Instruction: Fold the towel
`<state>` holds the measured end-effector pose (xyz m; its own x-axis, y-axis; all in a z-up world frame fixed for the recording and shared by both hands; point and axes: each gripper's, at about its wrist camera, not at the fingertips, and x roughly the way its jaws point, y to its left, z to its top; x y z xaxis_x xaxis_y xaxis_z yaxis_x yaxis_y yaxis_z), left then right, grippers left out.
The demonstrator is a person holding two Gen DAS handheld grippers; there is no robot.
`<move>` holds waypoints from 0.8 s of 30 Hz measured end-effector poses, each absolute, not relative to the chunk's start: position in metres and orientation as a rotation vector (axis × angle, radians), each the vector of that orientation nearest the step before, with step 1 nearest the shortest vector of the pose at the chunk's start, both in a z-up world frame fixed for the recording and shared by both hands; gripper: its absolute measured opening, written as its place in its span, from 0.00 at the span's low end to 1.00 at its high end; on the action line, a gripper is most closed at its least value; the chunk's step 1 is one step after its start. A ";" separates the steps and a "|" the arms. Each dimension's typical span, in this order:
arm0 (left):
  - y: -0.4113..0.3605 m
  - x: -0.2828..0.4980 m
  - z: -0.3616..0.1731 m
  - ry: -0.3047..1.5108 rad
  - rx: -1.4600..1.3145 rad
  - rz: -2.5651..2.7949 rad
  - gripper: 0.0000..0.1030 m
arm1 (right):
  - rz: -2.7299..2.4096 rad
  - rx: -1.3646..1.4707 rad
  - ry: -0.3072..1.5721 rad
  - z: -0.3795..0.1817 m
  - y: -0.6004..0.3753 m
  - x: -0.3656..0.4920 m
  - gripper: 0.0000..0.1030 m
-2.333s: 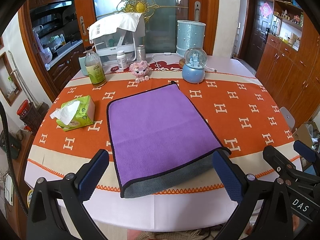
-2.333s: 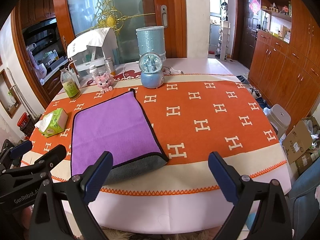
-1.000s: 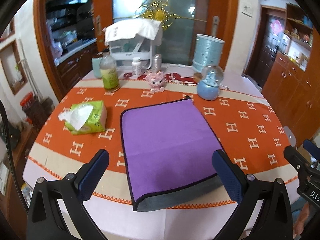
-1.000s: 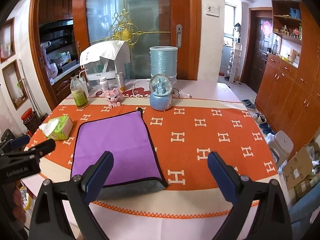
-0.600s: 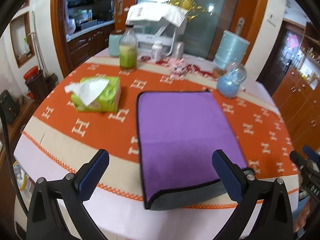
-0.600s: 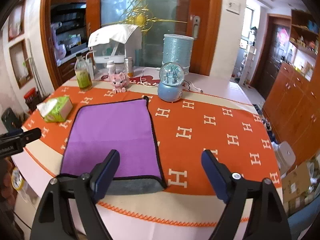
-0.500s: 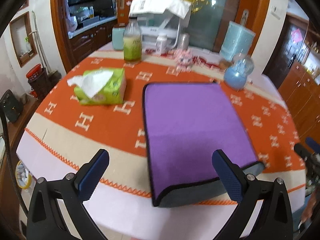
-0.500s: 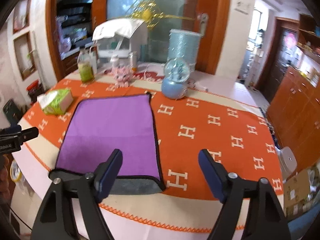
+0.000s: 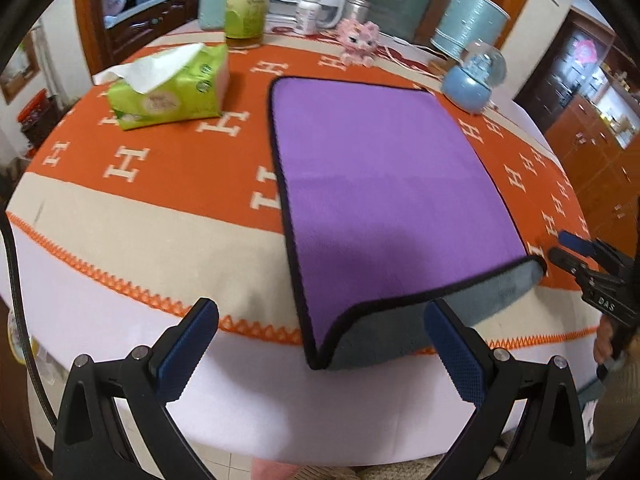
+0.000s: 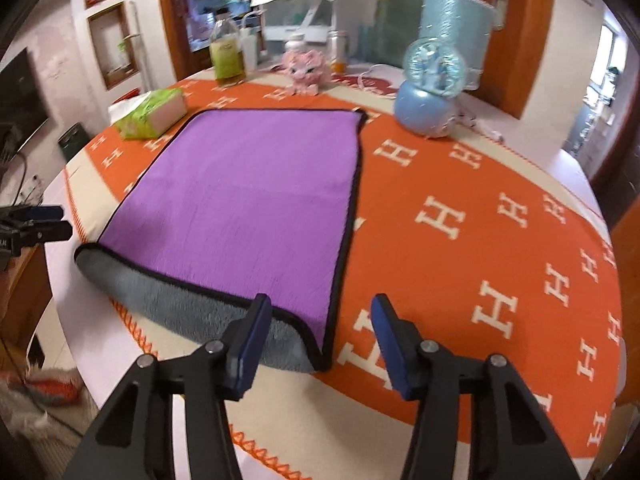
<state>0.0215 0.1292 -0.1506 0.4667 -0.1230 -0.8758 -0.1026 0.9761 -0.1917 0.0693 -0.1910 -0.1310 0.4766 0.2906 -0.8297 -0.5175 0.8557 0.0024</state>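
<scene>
Purple towel folded flat at frame centre on the orange-clothed surface, grey underside showing at its near edge, left gripper spread wide at bottom, right gripper spread over the towel's lower-right corner, tissue pack upper left

The towel lies flat on the cloth that covers the desk, its near edge by the desk's near rim; the tissue pack sits to its left, and the bottle stands behind that pack. Behind the towel's far edge sits the toy, with the globe off the far right corner and the bin behind the globe. The left claw hangs open before the towel's near left corner, and the right claw hangs open at the near right corner, its left finger over the towel's edge.
</scene>
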 end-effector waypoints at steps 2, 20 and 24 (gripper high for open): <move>0.126 0.022 -0.155 1.093 -0.217 -0.046 0.95 | 0.537 -0.273 0.957 -0.134 -0.190 0.068 0.48; 0.117 0.033 -0.176 1.162 -0.249 -0.240 0.64 | 0.686 -0.282 1.040 -0.159 -0.189 0.074 0.24; 0.118 0.035 -0.180 1.175 -0.266 -0.249 0.58 | 0.683 -0.287 1.041 -0.159 -0.189 0.074 0.20</move>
